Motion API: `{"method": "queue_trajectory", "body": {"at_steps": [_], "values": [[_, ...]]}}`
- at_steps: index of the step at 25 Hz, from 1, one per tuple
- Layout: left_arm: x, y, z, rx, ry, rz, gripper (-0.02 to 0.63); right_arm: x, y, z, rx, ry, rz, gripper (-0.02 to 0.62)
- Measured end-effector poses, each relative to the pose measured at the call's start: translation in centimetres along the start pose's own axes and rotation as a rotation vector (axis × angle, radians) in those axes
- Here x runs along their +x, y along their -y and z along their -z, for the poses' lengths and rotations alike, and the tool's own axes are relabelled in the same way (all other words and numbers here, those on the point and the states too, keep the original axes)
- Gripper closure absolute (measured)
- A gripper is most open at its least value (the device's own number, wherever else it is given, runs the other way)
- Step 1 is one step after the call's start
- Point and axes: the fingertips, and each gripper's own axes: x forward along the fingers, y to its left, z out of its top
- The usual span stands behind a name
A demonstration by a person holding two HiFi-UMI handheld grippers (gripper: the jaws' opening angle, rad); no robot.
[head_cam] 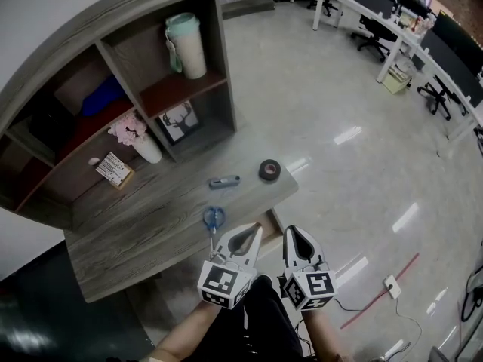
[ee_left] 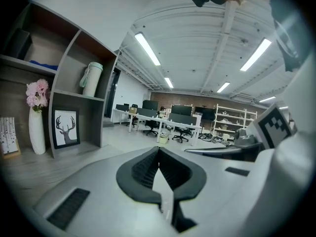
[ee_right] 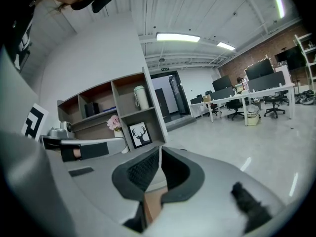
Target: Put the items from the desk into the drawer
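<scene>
The wood-grain surface [head_cam: 151,210] carries the things to be stowed, all lying out in front of the shelf unit [head_cam: 219,66]. The left gripper [head_cam: 253,232] and right gripper [head_cam: 293,234] hover at its near edge, both with fingers clenched on nothing. A black tape roll [head_cam: 269,170] lies near the far corner, blue-handled scissors [head_cam: 213,219] just beside the left gripper, and a small grey-blue tool [head_cam: 224,181] between them. Nothing looks stowed yet; the likely next move is to release the fingers and pull out the drawer, seemingly the tan strip [head_cam: 269,221] under the edge.

Right tongs [ee_right: 159,151] tip to tip, empty — shelf unit [ee_right: 154,107] and deer picture [ee_right: 140,134] beyond
</scene>
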Motion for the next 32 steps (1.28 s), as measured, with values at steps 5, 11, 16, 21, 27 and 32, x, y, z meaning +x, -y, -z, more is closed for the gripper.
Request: {"method": "queue_trajectory", "body": {"at_steps": [5, 11, 16, 21, 27, 32], "values": [[0.9, -1.4, -0.2, 0.011, -0.009, 0.036, 0.597, 2.2, -1.1, -1.4, -0.032, 0.007, -0.015, 0.583], [2.7, -3.0, -0.2, 0.004, 0.002, 0.053, 0.597, 5.0, -0.9, -1.6, -0.044, -0.029, -0.012, 0.556], [4.5, -4.7, 0.4, -0.026, -0.010, 0.044, 0.597, 7.5, -0.4, -0.8, -0.046, -0.071, -0.011, 0.477], [6.3, -6.5, 1.4, -0.057, -0.039, 0.020, 0.597, 10.1, 1.1, 0.3, -0.047, -0.112, 0.014, 0.437], [8.7, -8.1, 2.8, -0.092, -0.070, 0.009, 0.597, 13.0, 2.6, 2.2, -0.044, -0.169, 0.024, 0.404], [10.8, -10.0, 3.3, -0.112, -0.079, -0.013, 0.597, 15.2, 4.0, 3.4, -0.032, -0.204, 0.059, 0.366]]}}
